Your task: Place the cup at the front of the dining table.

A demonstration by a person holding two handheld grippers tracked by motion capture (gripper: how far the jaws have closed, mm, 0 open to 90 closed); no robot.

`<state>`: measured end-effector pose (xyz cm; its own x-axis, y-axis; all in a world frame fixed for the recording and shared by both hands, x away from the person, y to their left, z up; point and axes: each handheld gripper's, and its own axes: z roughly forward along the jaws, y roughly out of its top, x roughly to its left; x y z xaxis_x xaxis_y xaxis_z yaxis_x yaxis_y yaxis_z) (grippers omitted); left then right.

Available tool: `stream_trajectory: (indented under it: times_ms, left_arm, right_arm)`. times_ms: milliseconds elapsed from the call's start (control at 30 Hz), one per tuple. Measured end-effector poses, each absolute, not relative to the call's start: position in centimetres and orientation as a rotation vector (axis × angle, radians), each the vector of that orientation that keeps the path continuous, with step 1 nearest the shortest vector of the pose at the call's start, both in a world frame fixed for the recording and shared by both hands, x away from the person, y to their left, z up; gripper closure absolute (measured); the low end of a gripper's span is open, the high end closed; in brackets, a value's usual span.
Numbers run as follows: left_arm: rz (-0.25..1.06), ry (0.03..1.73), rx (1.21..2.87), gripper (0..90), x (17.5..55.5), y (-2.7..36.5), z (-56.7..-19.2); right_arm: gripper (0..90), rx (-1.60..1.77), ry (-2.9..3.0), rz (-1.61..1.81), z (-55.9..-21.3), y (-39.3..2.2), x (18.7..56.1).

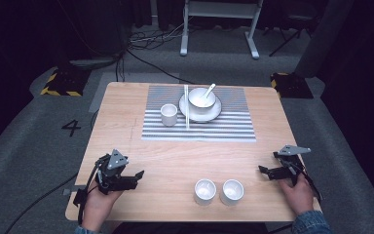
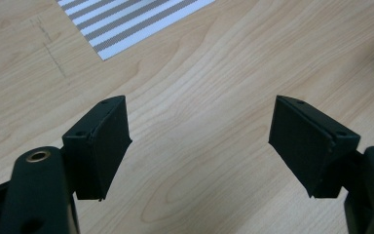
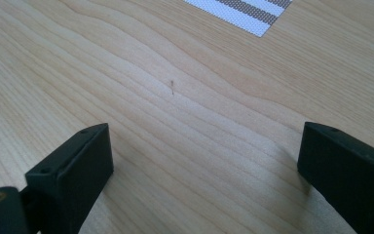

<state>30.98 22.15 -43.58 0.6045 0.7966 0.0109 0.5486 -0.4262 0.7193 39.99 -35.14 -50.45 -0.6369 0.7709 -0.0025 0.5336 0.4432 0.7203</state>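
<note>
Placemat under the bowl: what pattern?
Grey and white stripes on the placemat; clearest in the high view.

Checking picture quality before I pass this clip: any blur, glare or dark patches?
High view: table evenly lit, surroundings nearly black, slightly soft. Left gripper view: wood sharp, near jaws a bit soft, soft shadows beneath them. Right gripper view: grain crisp, no glare.
</note>
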Motion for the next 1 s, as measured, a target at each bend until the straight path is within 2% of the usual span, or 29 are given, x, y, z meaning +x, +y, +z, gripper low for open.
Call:
stream_trajectory:
  times_ms: [1000]
  left_arm:
    - [0.329,1.061,2.258,22.1,28.9,22.8,-48.2]
  right_arm:
    - [6.2,1.114,2.368,1.006,-50.5,-35.1,40.0]
